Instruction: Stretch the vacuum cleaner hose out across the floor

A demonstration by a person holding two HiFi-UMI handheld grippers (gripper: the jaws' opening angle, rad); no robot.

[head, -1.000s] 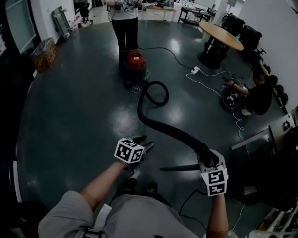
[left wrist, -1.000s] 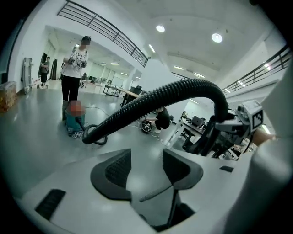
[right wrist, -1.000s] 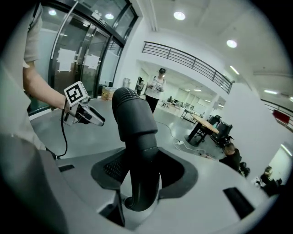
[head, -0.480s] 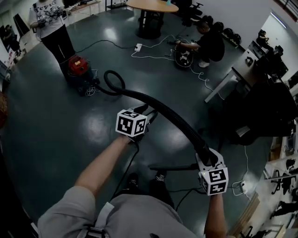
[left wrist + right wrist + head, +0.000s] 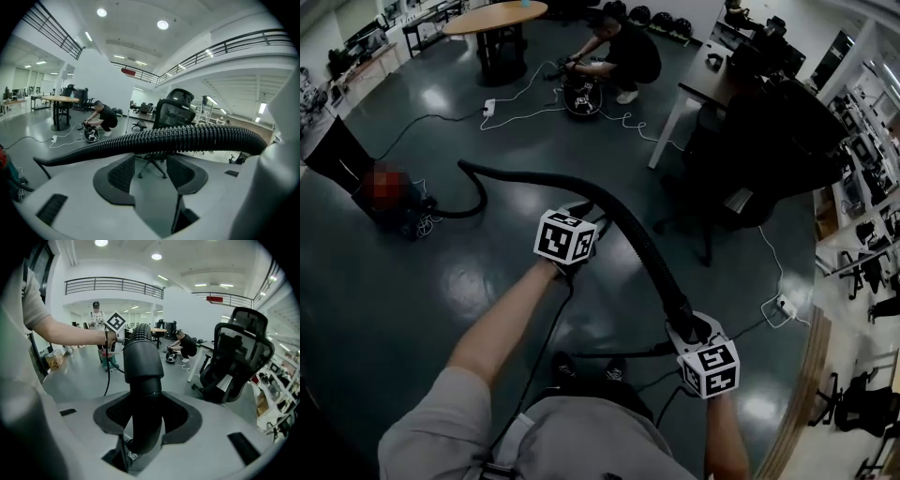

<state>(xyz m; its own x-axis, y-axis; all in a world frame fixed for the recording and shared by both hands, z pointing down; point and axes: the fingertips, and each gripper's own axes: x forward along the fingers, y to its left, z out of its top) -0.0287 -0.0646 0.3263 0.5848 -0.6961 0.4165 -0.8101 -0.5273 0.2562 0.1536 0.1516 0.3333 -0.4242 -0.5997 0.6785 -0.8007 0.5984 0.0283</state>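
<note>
Your right gripper (image 5: pixel 143 420) clamps the black ribbed vacuum hose (image 5: pixel 630 236) (smooth cuff end); left gripper (image 5: pixel 149 164) gapes, hose crossing its tips.

Right gripper (image 5: pixel 146 418) clamped on hose (image 5: pixel 143 357) cuff; office chair (image 5: pixel 236 357) at right.

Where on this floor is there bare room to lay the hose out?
Bare floor lies left of the person's left arm, below the vacuum cleaner. There is a smaller patch between the hose and the power strip. The right side is crowded with a desk and an office chair.
</note>
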